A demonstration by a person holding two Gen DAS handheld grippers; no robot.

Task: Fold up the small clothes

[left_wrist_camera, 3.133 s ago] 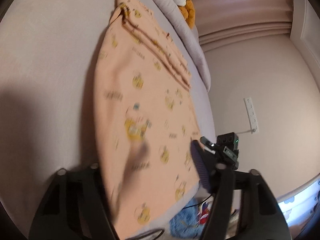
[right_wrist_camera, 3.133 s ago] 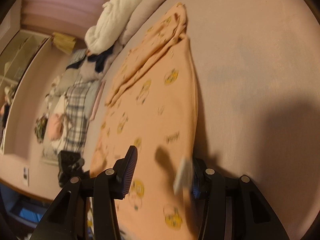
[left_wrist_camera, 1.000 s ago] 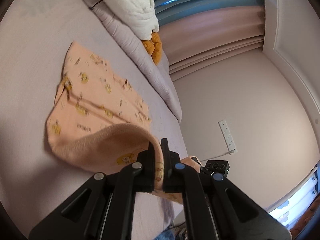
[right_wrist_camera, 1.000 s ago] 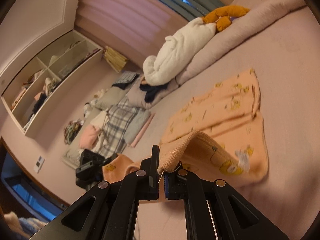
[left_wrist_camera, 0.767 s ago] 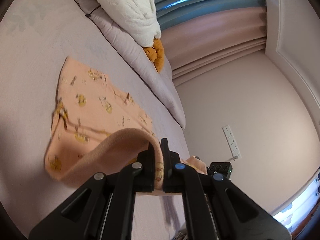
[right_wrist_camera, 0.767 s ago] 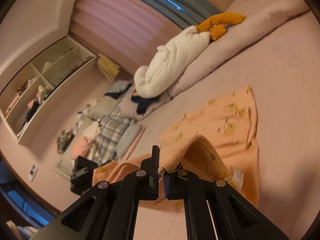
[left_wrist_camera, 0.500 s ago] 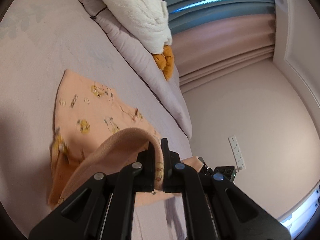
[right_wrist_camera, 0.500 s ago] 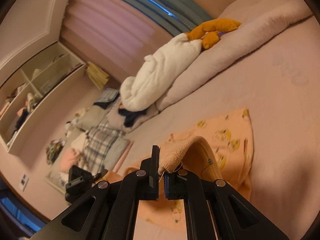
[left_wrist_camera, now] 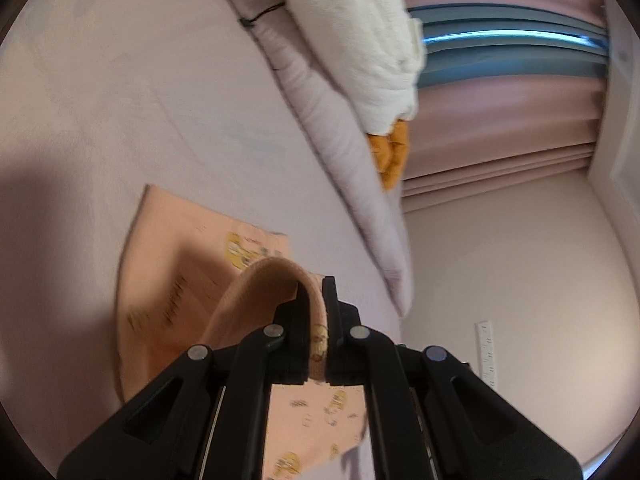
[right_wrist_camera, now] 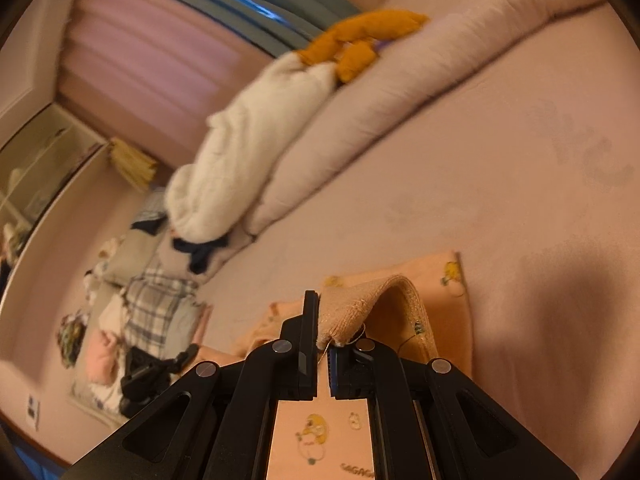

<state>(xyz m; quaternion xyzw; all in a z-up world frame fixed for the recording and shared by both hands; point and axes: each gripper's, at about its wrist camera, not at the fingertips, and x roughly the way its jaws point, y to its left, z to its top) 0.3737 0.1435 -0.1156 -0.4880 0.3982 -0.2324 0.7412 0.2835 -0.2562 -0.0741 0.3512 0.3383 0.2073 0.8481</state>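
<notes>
A small peach garment with yellow cartoon prints (left_wrist_camera: pixel 172 264) lies on the pale pink bed (left_wrist_camera: pixel 120 100). My left gripper (left_wrist_camera: pixel 318 320) is shut on the garment's ribbed hem, which arches up over the rest of the cloth. My right gripper (right_wrist_camera: pixel 324 336) is shut on the other end of the same hem (right_wrist_camera: pixel 360 300). The lifted hem sits above the garment's far edge (right_wrist_camera: pixel 448 276). More printed cloth hangs below both grippers (right_wrist_camera: pixel 320 432).
A long rolled pink duvet (left_wrist_camera: pixel 336 128) runs along the bed's far side, with a white fluffy blanket (left_wrist_camera: pixel 360 32) and an orange plush toy (right_wrist_camera: pixel 360 44) on it. Piled clothes (right_wrist_camera: pixel 152 300) lie at the left. A wall with a socket strip (left_wrist_camera: pixel 486 352) is right.
Both grippers closed on the hem, lifted it and carried it forward over the garment toward its far edge, so less flat cloth shows ahead of them now.
</notes>
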